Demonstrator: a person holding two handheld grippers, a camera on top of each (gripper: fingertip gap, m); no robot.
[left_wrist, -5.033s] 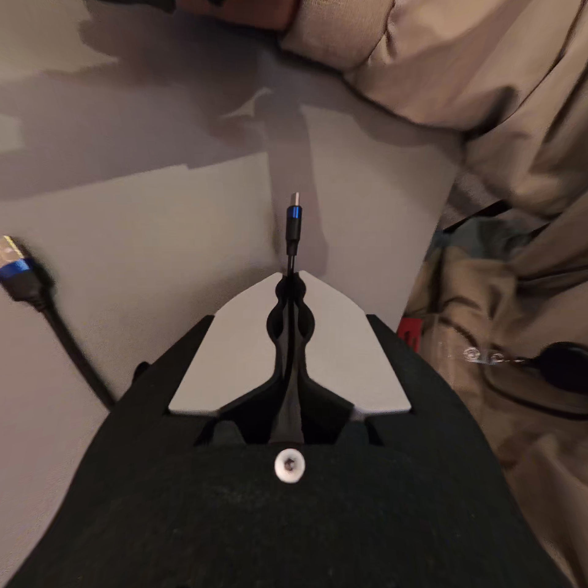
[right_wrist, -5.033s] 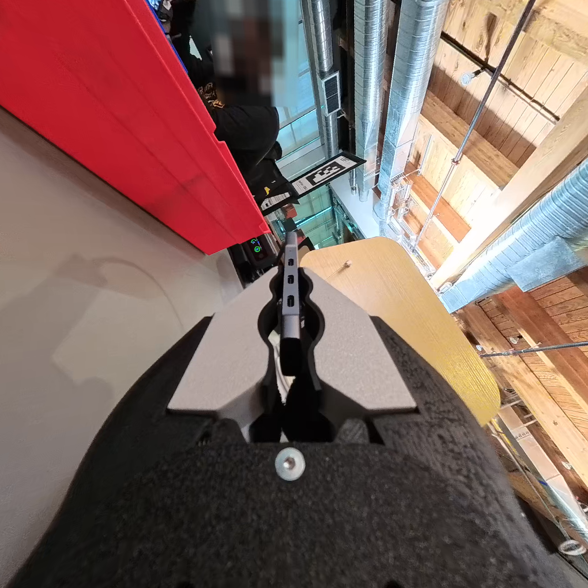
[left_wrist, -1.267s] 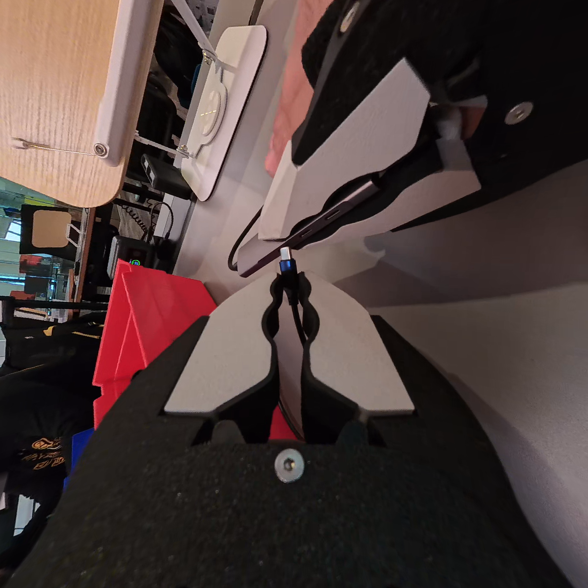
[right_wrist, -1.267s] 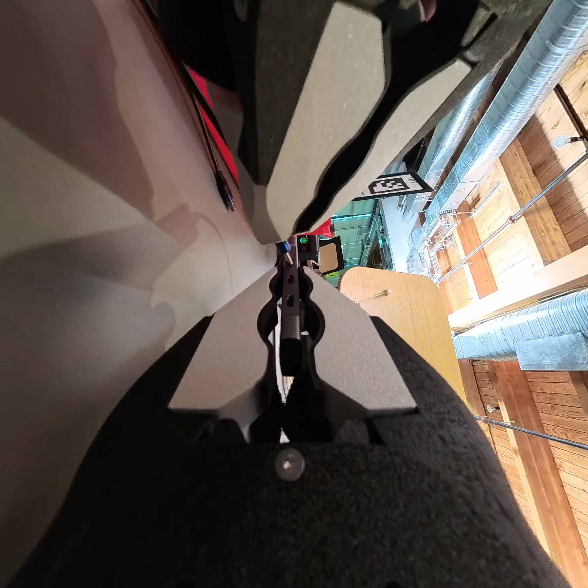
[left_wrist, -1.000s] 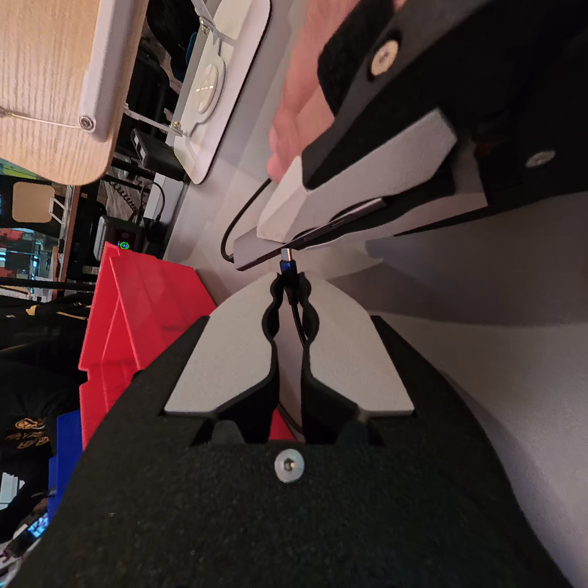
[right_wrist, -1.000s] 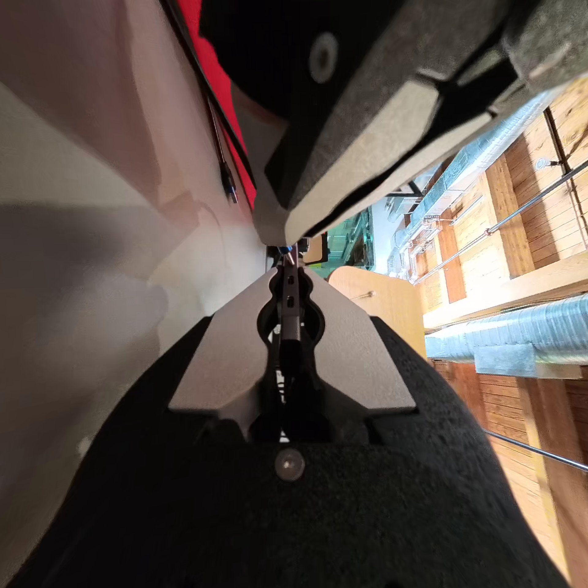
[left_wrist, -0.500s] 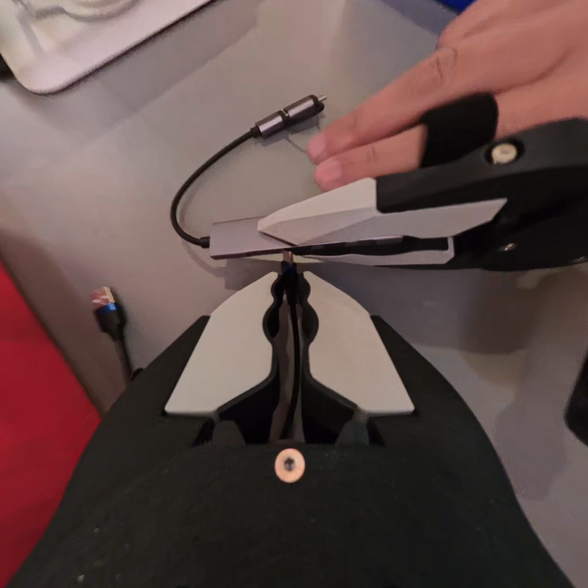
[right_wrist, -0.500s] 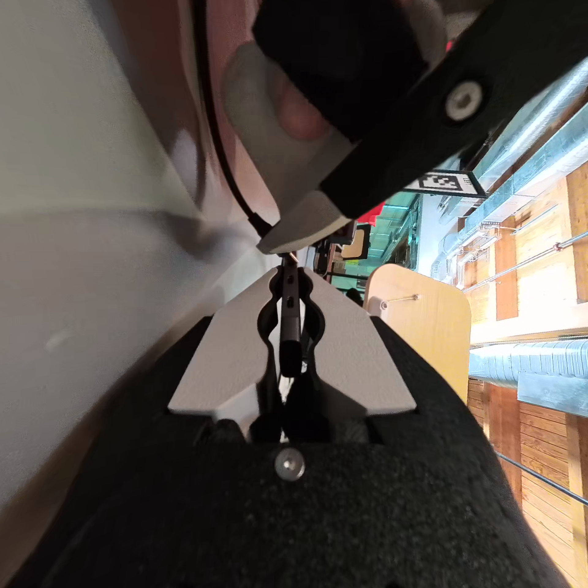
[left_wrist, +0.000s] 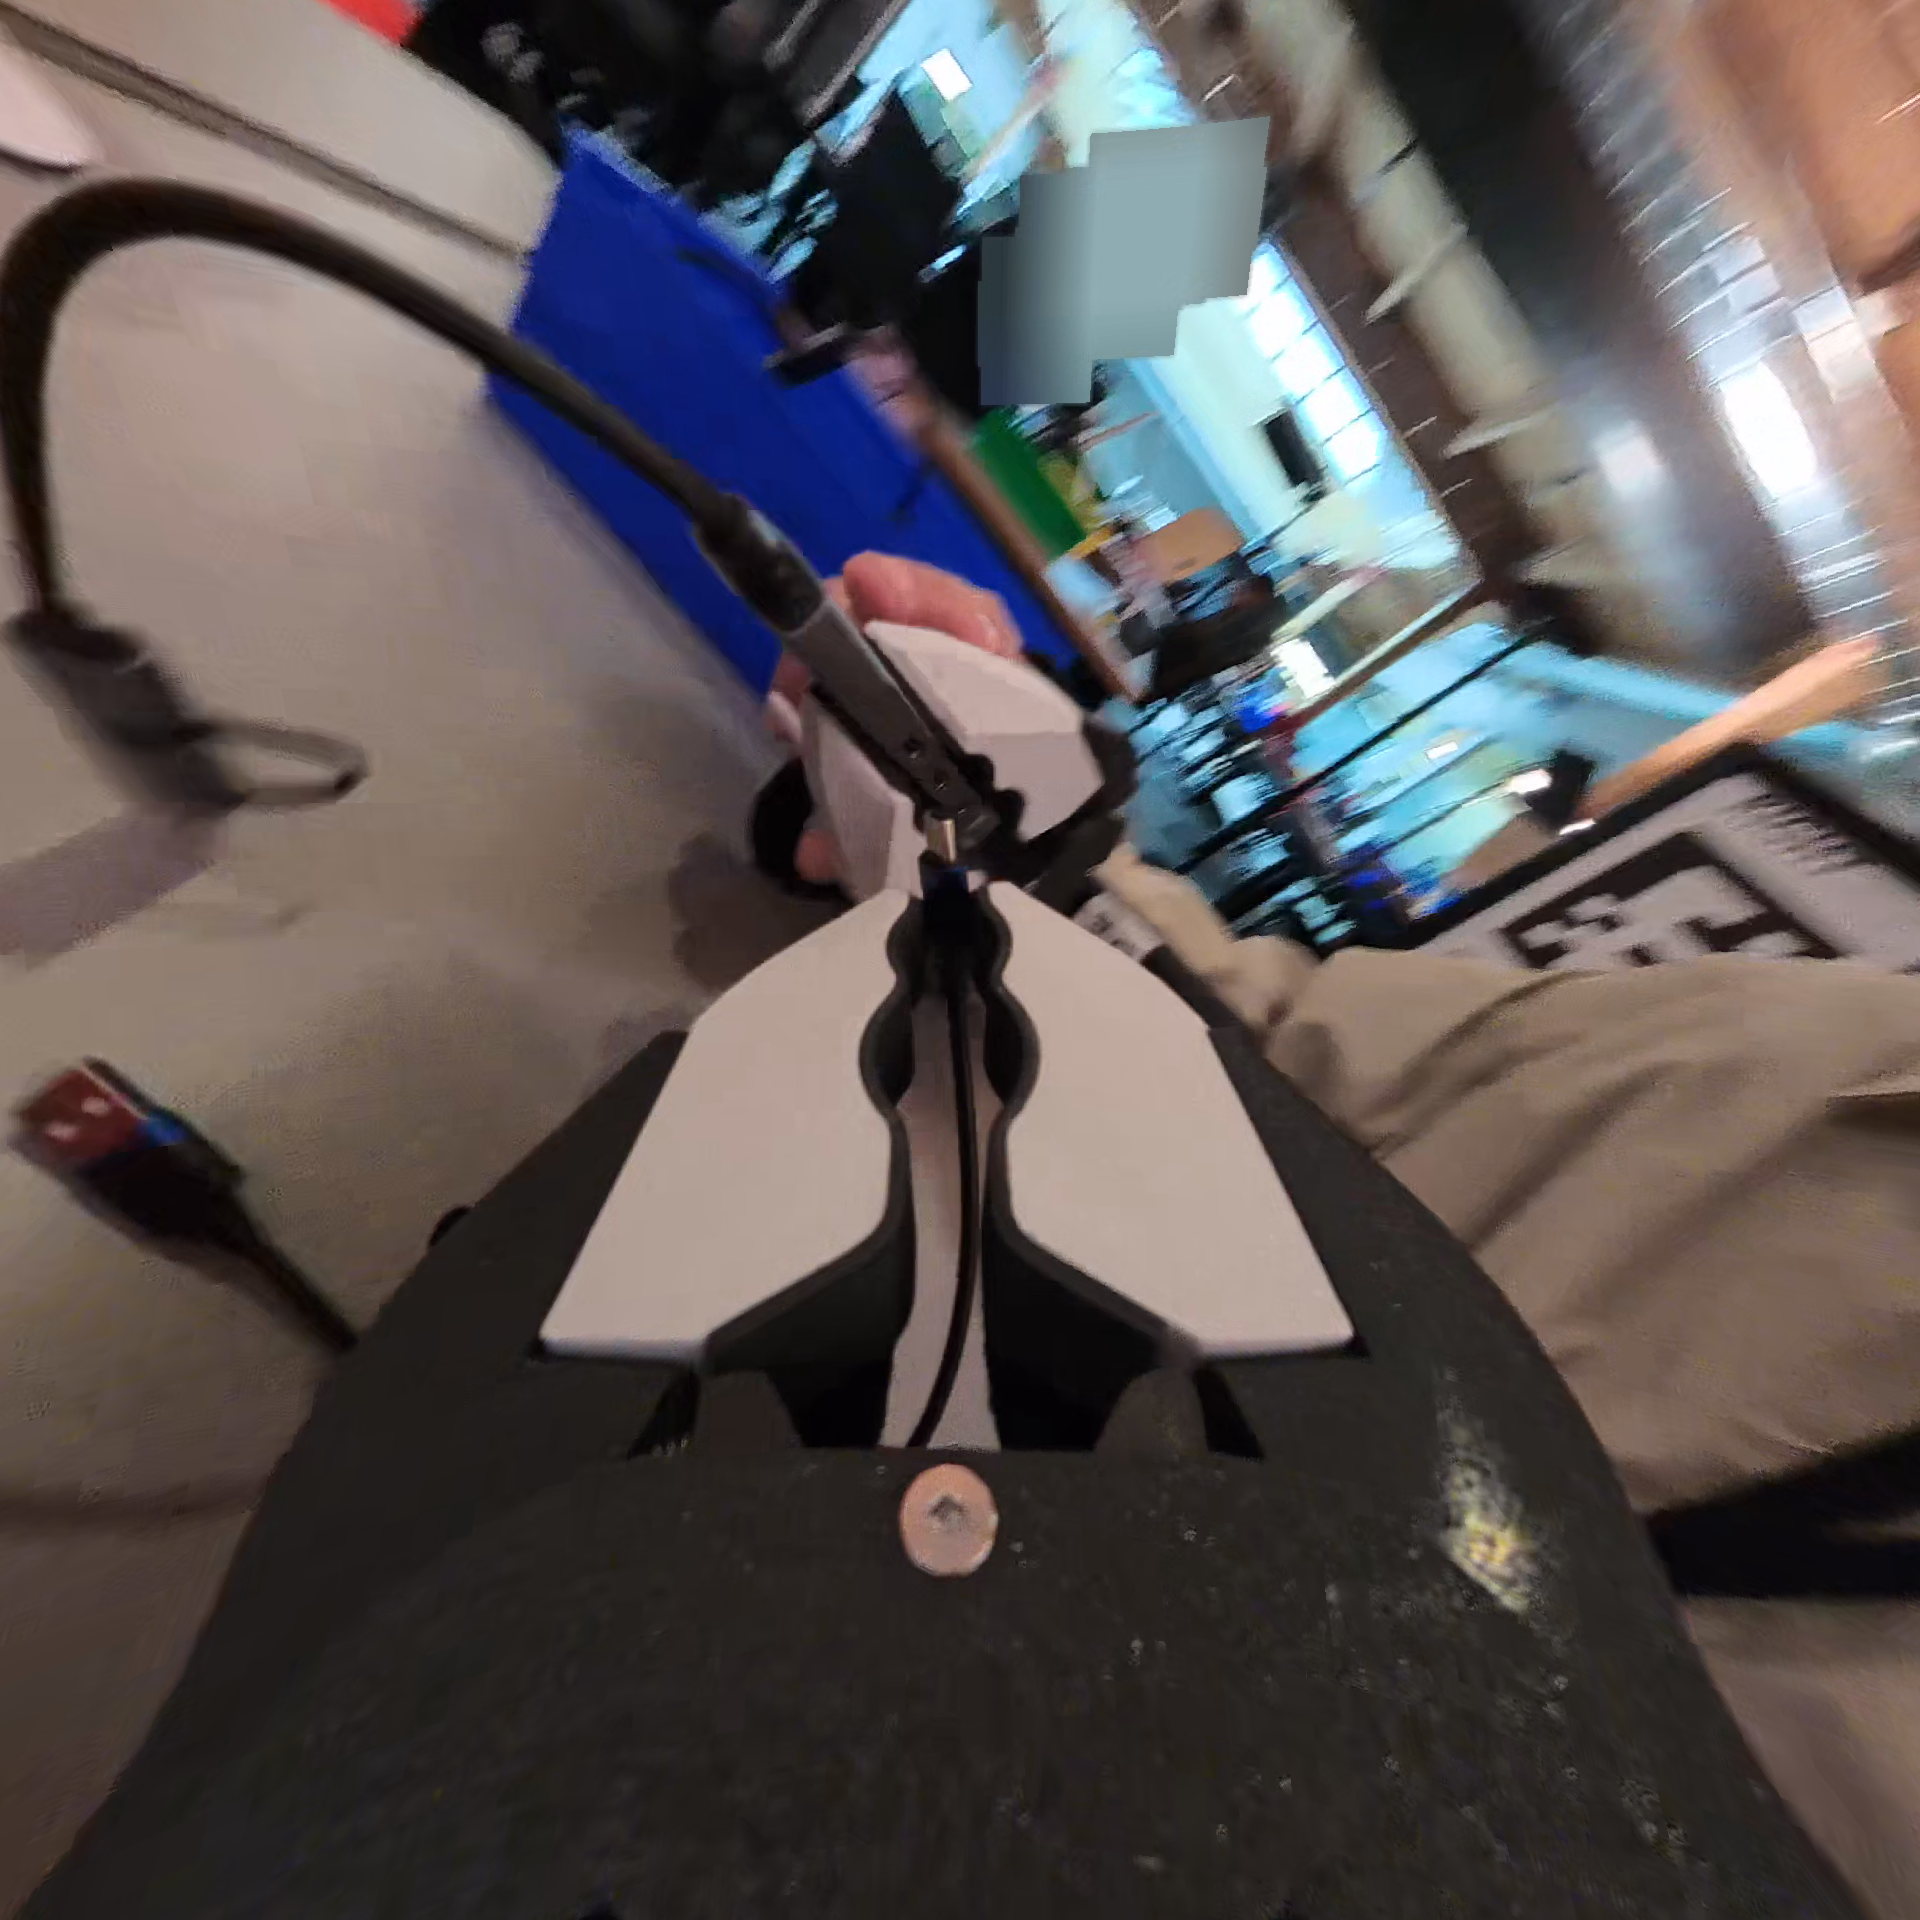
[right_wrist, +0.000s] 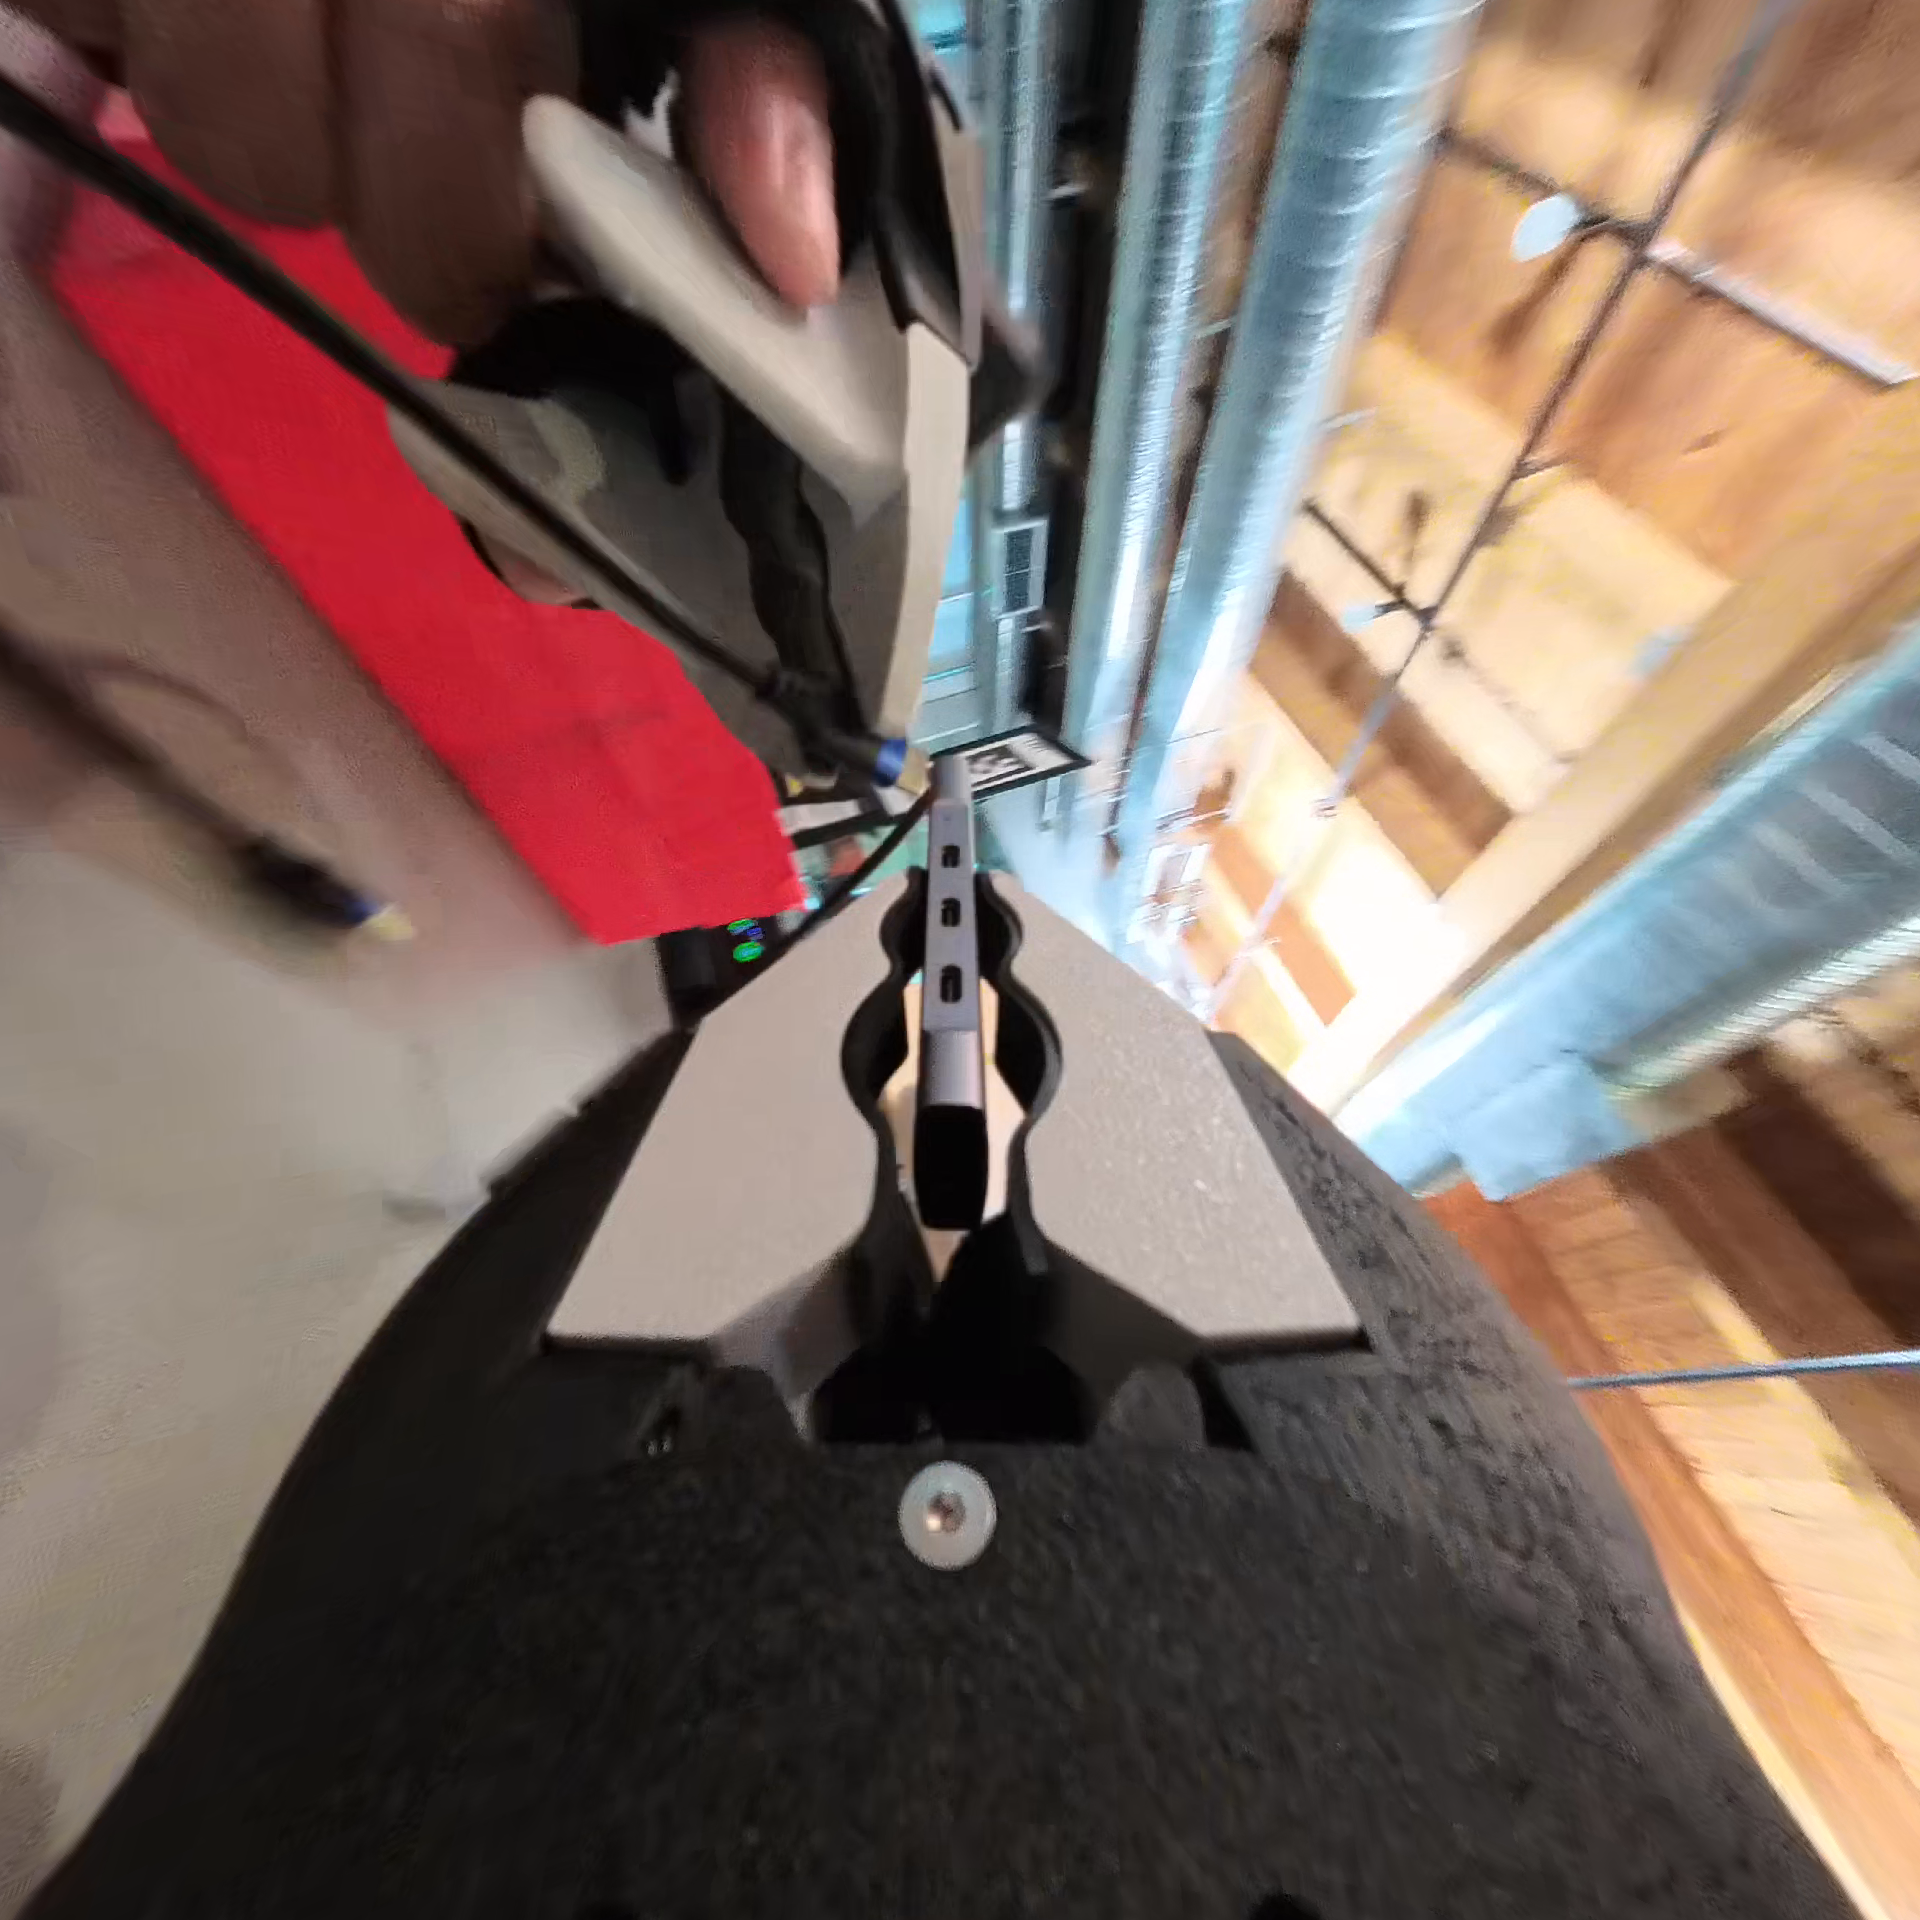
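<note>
Grippers (left_wrist: 948, 914) (right_wrist: 951, 904) clamped — cable (left_wrist: 951, 1143), hub (right_wrist: 951, 997)

Two grippers: left gripper (left_wrist: 948, 914), right gripper (right_wrist: 951, 894). One grey USB hub (right_wrist: 951, 997); one blue-collared USB-C cable (left_wrist: 961, 1195). One red bin (right_wrist: 436, 582).

Left gripper (left_wrist: 948, 904): black grainy body, pale grey wedge fingers (left_wrist: 748, 1143), scalloped black inner edges, silver screw (left_wrist: 947, 1519) lower centre. Right gripper (right_wrist: 951, 894): same build, screw (right_wrist: 945, 1519) lower centre. Khaki sleeve (left_wrist: 1558, 1164) at right.
</note>
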